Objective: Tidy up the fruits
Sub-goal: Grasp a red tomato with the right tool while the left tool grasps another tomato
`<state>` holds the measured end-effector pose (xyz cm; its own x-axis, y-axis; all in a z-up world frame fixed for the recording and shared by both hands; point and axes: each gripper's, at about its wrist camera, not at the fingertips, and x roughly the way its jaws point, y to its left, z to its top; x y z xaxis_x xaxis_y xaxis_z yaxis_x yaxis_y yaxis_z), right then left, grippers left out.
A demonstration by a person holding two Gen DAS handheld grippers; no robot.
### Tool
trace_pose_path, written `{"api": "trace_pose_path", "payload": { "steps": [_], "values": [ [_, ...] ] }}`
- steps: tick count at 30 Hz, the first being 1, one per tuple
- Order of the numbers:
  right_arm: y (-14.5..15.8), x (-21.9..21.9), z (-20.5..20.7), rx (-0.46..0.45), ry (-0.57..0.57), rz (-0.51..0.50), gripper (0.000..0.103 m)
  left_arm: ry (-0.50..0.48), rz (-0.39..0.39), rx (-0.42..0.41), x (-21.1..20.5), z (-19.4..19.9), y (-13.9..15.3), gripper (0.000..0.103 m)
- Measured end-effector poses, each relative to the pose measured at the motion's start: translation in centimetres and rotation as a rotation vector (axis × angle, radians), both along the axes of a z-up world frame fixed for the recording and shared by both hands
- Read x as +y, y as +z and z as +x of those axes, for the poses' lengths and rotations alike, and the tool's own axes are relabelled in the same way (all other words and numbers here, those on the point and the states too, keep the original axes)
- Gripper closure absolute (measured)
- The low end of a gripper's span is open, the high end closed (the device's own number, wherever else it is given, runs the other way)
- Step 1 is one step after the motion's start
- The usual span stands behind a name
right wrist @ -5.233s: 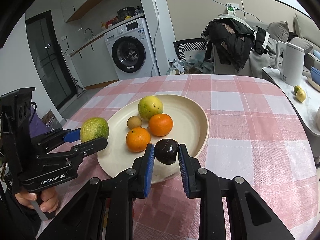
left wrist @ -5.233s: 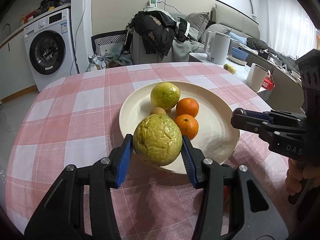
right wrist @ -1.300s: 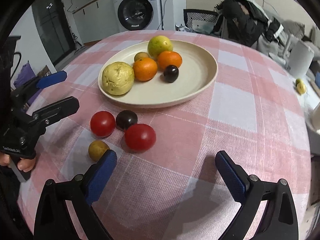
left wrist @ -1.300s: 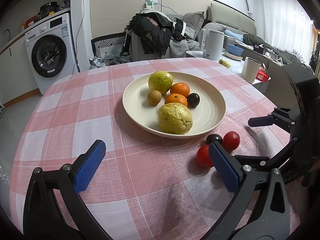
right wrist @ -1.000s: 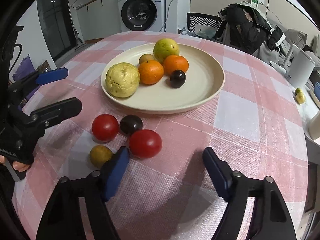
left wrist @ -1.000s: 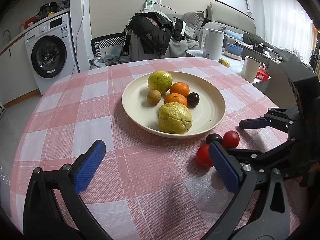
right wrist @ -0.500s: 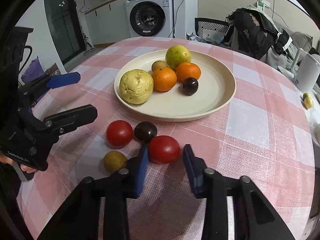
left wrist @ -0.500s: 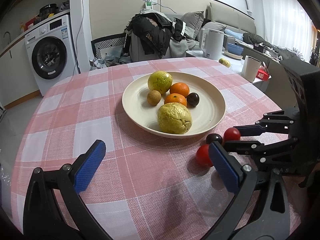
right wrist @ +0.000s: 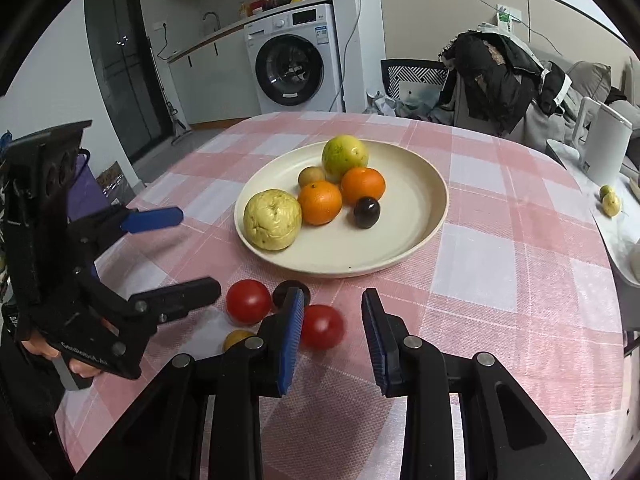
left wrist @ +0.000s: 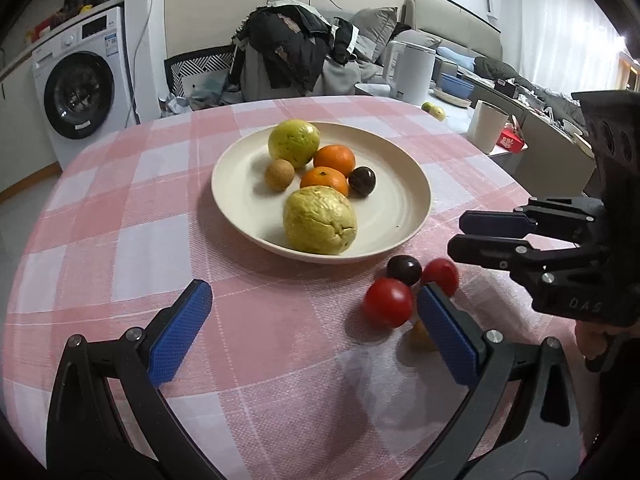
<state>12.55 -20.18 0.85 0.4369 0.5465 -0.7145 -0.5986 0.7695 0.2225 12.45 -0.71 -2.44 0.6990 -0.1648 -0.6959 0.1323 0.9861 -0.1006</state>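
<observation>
On the checked table (right wrist: 480, 240), our narrowed right claw (right wrist: 332, 298) brackets a tomato (right wrist: 322, 326) without pinching it; we should centre it before squeezing.

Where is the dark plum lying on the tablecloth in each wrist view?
Left wrist: dark plum sits right of centre, just below the plate rim, between two tomatoes.
Right wrist: dark plum sits low centre, partly behind the left fingertip.
Shared landmark: the plate.

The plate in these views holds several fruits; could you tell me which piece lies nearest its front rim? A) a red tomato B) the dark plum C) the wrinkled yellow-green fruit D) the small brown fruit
C: the wrinkled yellow-green fruit sits by the plate's near rim, ahead of the oranges.
</observation>
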Motion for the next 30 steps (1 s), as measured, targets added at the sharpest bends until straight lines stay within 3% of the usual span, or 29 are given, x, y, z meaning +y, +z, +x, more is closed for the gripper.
{"api": "trace_pose_path", "payload": {
  "steps": [7,16,24,30],
  "values": [
    [-0.7,-0.3,0.0,0.044,0.021,-0.009,0.071,-0.034,0.003,0.024,-1.0,0.4,-0.3,0.0],
    [-0.8,-0.6,-0.6,0.064,0.063,-0.011,0.06,-0.064,0.023,0.069,-2.1,1.5,-1.1,0.006],
    [-1.5,0.3,-1.0,0.062,0.075,-0.053,0.056,-0.099,-0.019,0.113,-1.9,2.3,-1.7,0.026],
    [-1.9,1.1,-1.2,0.05,0.083,-0.071,0.056,-0.16,-0.052,0.121,-2.5,2.3,-1.7,0.054]
  ]
}}
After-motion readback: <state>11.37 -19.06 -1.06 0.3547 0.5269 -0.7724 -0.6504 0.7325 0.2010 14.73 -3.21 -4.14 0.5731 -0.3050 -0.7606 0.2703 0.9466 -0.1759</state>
